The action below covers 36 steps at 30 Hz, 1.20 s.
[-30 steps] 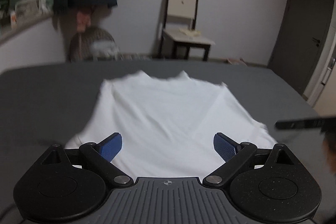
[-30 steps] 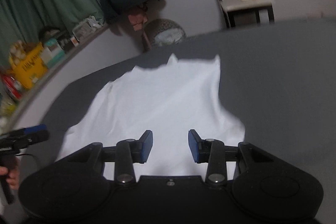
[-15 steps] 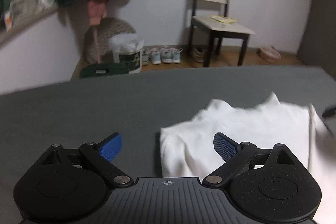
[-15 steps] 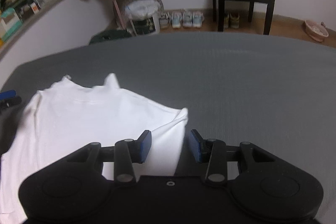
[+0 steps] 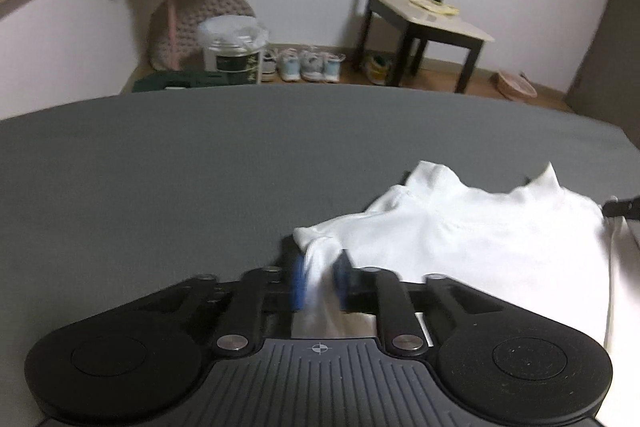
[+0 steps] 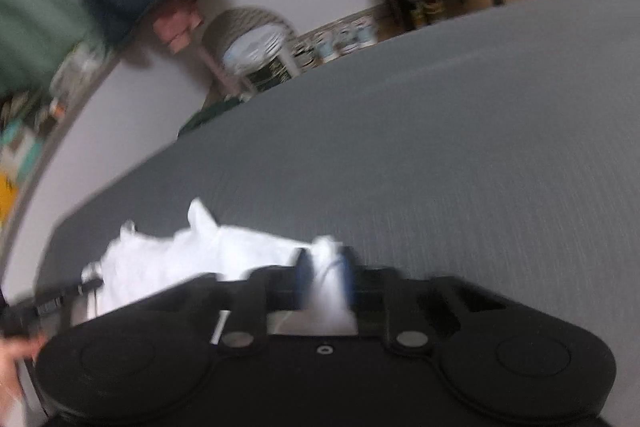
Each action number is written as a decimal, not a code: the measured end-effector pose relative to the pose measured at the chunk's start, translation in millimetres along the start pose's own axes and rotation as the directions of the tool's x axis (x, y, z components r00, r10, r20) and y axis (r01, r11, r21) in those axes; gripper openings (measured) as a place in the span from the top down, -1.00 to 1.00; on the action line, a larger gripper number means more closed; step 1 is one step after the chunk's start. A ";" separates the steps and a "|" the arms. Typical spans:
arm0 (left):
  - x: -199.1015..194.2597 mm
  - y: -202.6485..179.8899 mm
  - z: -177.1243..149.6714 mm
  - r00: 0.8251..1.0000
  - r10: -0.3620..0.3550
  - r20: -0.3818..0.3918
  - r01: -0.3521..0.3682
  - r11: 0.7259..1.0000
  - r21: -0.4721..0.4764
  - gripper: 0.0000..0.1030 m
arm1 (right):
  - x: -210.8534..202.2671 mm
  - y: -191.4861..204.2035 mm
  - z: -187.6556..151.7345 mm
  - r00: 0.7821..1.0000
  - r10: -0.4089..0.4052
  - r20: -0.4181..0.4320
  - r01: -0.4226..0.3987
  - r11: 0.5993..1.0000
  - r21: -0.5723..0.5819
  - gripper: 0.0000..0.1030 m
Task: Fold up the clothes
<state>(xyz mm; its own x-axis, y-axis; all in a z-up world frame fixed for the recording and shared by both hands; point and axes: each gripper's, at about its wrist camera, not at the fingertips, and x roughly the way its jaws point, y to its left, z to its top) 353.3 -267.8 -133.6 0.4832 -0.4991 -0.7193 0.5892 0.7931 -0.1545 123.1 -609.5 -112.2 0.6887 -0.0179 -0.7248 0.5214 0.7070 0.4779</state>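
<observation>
Both grippers are clamping the white garment [image 5: 472,239], which is lying on a grey bed surface [image 5: 180,179] toward the near side. In the left wrist view the left gripper [image 5: 320,277] is pressing its blue pads [image 5: 298,279] together on a bunched corner of the cloth at the garment's left end; the pinched fabric is rising in a small peak just beyond the fingertips, and the rest of the garment is spreading away to the right, flat against the bed. The two pointed ends along the garment's far edge are sticking up slightly. At the right margin of that view a dark part of the other tool [image 5: 622,209] is touching the garment's right end. In the right wrist view, which is motion-blurred, the right gripper [image 6: 325,279] is pinching a fold of the same white garment [image 6: 180,251] between its closed fingers, with the cloth trailing to the left. At the lower left of that view a hand [image 6: 12,359] is holding the handle of the left tool; detail there is too blurred to read. Beyond the bed's far edge a dark-legged chair [image 5: 424,15] is standing against the wall, with shoes [image 5: 308,63] lined up on the floor and a white-lidded bucket [image 5: 234,47] beside them.
</observation>
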 end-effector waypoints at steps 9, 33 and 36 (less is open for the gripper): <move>-65.9 -12.2 -2.7 0.985 -0.027 0.169 0.005 0.991 0.131 0.86 | -71.0 32.6 -19.3 0.981 0.134 0.140 -0.111 0.980 -0.162 0.86; -250.7 -30.7 -231.8 0.984 -0.166 0.061 0.118 0.872 0.475 0.84 | -209.4 19.8 -256.4 0.986 0.049 -0.162 -0.121 0.874 -0.470 0.69; -258.8 -23.7 -222.8 0.988 -0.145 0.047 0.114 0.906 0.409 0.20 | -221.8 26.3 -255.6 0.993 0.057 -0.105 -0.101 0.870 -0.483 0.23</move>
<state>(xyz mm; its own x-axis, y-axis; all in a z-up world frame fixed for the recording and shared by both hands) 70.0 -79.6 -94.7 0.4223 -0.6248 -0.6567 0.8532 0.5187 0.0551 -144.7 -406.2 -65.8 0.6606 0.0968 -0.7445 0.1409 0.9580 0.2496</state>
